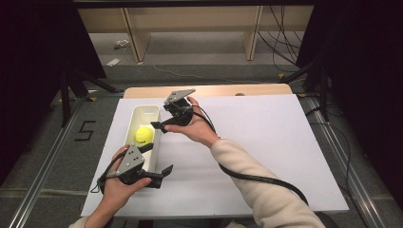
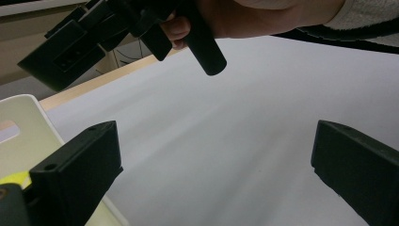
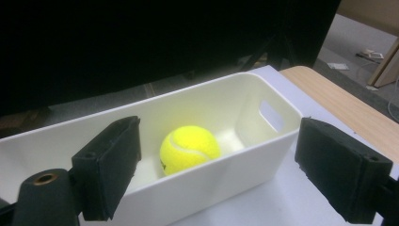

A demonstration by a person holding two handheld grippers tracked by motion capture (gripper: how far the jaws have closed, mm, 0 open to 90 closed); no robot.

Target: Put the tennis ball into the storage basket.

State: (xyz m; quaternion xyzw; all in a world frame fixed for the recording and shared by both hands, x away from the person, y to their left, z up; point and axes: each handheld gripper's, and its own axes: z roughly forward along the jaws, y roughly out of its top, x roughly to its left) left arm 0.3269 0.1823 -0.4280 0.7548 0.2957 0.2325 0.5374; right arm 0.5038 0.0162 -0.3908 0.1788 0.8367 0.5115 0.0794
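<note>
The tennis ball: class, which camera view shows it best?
The right gripper view: the tennis ball sits large and unobstructed inside the white bin. The high view shows it small; the left gripper view shows a yellow sliver behind a jaw.

Right claw: black body, grey three-cornered plate on top, thick black cable trailing along a cream fleece sleeve. Left claw: black, with a grey plate bearing dark holes. Jaws are blocky black pads, each with a round screw hole.
</note>
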